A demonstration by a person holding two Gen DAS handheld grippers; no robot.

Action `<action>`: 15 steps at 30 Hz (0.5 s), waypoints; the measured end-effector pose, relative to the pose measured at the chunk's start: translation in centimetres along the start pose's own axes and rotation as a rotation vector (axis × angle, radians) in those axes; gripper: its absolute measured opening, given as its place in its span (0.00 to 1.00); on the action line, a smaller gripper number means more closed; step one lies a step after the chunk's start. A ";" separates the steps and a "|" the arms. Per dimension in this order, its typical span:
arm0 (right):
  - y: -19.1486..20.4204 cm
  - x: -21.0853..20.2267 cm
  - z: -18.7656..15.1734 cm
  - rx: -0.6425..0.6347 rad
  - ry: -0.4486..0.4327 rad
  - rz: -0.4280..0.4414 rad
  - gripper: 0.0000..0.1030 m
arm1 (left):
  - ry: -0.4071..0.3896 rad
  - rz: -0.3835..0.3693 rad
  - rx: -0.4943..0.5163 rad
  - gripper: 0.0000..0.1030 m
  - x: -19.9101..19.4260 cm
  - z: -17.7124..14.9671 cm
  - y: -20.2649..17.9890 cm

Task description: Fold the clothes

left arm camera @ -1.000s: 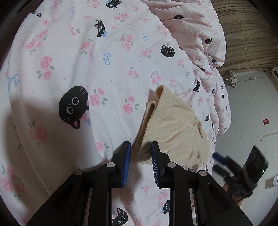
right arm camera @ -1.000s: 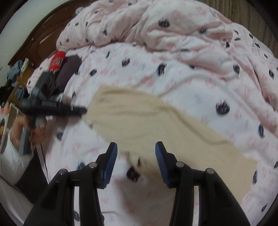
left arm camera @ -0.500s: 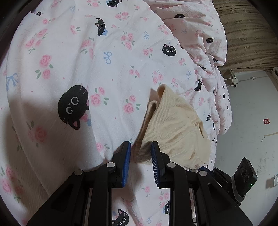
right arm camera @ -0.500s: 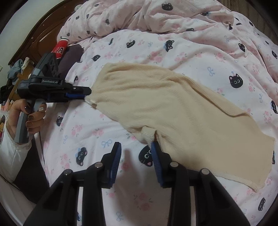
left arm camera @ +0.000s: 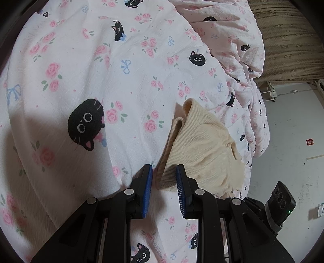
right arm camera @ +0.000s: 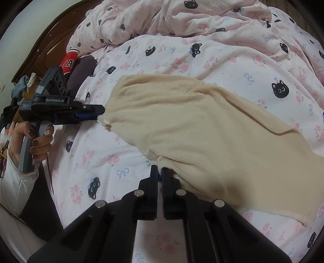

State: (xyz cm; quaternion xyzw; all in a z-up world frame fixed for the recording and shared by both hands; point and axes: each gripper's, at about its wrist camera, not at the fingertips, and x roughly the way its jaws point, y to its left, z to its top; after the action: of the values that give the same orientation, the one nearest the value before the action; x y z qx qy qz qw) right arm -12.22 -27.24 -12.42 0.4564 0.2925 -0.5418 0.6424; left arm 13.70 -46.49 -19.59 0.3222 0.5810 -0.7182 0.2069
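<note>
A cream ribbed garment (right arm camera: 198, 125) lies spread on the cat-print bedspread (right arm camera: 182, 54). My right gripper (right arm camera: 159, 172) is shut on the garment's near edge. My left gripper (left arm camera: 164, 176) is open, its blue pads either side of the garment's hem corner (left arm camera: 168, 178), which lies between the jaws. The garment also shows in the left wrist view (left arm camera: 202, 149). The left gripper shows in the right wrist view (right arm camera: 97, 113) at the garment's left corner, held by a hand (right arm camera: 38, 141).
A rumpled duvet (right arm camera: 172, 18) is piled at the back. A red garment (right arm camera: 67, 62) and a dark one (right arm camera: 83, 68) lie by the wooden headboard (right arm camera: 40, 54). The bed's edge and the floor (left arm camera: 289, 131) are at the right in the left wrist view.
My right gripper moved to the garment's near edge and closed on it. The garment now lies flatter on the bed. My left gripper stayed open around the hem corner.
</note>
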 end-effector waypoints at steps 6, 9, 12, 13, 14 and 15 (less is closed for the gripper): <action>-0.2 0.3 -2.2 -0.002 0.027 0.006 0.03 | -0.008 0.022 0.010 0.20 -0.5 -0.1 -0.1; -0.7 1.2 -2.9 0.021 0.036 0.005 0.03 | -0.021 0.042 0.013 0.20 -0.8 -0.1 -0.1; -0.8 1.4 -3.4 0.027 0.032 0.014 0.03 | -0.068 0.088 0.040 0.20 -1.6 -0.1 -0.5; -0.7 1.2 -3.5 0.022 0.032 0.015 0.03 | -0.087 0.094 0.052 0.20 -2.0 -0.1 -0.7; -0.7 1.0 -3.6 0.017 0.032 0.016 0.03 | -0.100 0.083 0.065 0.20 -2.3 0.0 -1.0; -0.7 0.8 -3.7 0.012 0.032 0.017 0.03 | -0.106 0.053 0.080 0.20 -2.5 0.0 -1.3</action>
State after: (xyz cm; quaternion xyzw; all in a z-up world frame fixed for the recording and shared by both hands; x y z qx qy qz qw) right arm -12.21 -24.25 -14.86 0.4712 0.2957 -0.5306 0.6395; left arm 14.60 -46.32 -16.90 0.3071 0.5313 -0.7512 0.2431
